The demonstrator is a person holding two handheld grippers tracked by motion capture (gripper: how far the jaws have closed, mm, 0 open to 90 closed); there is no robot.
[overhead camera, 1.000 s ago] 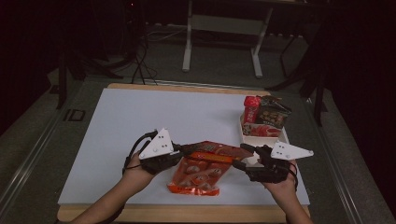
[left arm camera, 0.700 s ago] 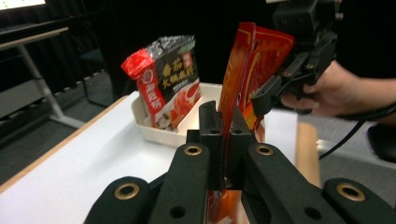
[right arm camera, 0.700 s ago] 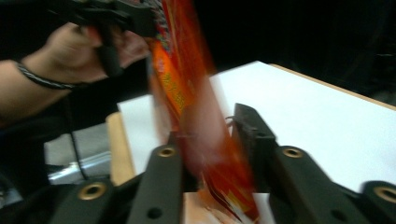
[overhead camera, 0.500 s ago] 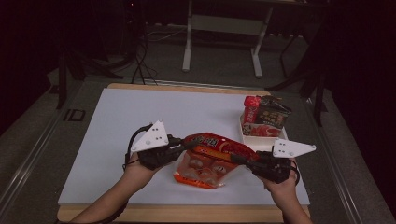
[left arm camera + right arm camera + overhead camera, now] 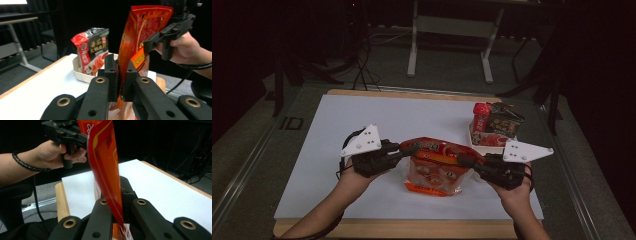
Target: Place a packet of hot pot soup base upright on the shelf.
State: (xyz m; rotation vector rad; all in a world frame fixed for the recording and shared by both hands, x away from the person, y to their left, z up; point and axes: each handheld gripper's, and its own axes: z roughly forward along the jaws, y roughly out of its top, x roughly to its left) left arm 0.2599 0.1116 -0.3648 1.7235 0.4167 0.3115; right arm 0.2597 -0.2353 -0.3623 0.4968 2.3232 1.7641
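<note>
high view: red snack bag [image 5: 435, 165], flat on the counter a second ago, now hangs lifted near the front edge. left gripper [image 5: 404, 149] and right gripper [image 5: 463, 161] jaws pinch its top corners; right's just closed. looks ready for pulling open.

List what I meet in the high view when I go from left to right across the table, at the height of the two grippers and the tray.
left gripper → red snack bag, held up between both grippers → right gripper → white tray with packets at the table's right side.
</note>
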